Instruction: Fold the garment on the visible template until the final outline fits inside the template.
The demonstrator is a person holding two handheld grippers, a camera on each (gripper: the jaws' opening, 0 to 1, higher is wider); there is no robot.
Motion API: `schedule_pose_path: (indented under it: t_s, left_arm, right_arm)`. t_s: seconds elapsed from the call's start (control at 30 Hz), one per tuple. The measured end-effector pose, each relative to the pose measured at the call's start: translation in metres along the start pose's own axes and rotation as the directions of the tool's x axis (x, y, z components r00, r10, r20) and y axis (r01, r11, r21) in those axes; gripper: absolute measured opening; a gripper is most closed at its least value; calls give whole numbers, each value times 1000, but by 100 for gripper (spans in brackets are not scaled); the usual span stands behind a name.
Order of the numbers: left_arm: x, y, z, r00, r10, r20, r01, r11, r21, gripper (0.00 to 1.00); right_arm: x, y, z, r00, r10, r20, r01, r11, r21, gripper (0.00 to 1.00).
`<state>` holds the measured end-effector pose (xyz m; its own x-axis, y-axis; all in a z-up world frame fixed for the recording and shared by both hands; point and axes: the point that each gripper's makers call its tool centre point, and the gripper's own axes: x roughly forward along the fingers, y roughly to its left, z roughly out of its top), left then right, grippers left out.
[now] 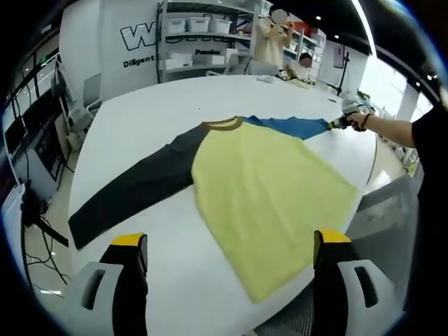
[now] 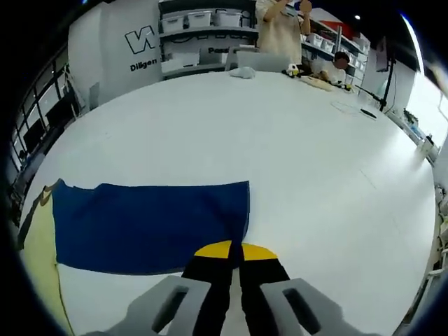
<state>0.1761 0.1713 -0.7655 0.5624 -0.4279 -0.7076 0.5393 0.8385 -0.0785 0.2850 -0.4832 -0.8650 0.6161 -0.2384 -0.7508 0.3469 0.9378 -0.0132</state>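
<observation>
A raglan shirt lies flat on the white table [image 1: 140, 112]: yellow body [image 1: 273, 203], black sleeve [image 1: 140, 189] stretched toward the left, blue sleeve [image 1: 290, 126] stretched to the right. My left gripper [image 1: 229, 239] hovers over the near hem, jaws wide open and holding nothing. At the far end of the blue sleeve, my right gripper [image 1: 337, 123] is held by a person's hand. In the right gripper view the right gripper [image 2: 236, 250] is shut on the cuff edge of the blue sleeve [image 2: 150, 224], which lies spread on the table; the yellow body [image 2: 38, 259] shows at the left.
The table edge [image 1: 308, 294] runs close below the shirt's hem. Shelves with white bins [image 1: 199, 42] stand behind the table. People [image 2: 280, 31] are at its far side, with a white cloth [image 2: 243, 71] and small items there. Chairs [image 1: 77, 105] stand at the left.
</observation>
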Motion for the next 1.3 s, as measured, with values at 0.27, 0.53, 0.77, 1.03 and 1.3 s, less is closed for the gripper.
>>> schedule_pose_path:
  t_s: [0.27,0.53,0.77,1.03,1.3]
  left_arm:
    - [-3,-3,0,1000,-13,8,13,1000,10,99]
    - [-8,-4,2,1000,-8,26,7,1000,25,99]
    - [-10,-7,4,999,-8,44,7,1000,30,99]
    - [-13,-16,5,997,-34,62,32,999,24,99]
    - [-22,-14,6,998,-24,64,22,999,42,99]
  right_arm:
    - [-8,-4,-1,1000,-3,-19,3,1000,-9,0]
    - [-21,0,7,1000,-6,-19,6,1000,-18,0]
    - [-32,9,18,1000,-9,-21,9,1000,9,0]
    - [-51,46,38,998,64,13,-64,998,-18,0]
    - [-71,96,58,990,134,41,-127,982,-141,0]
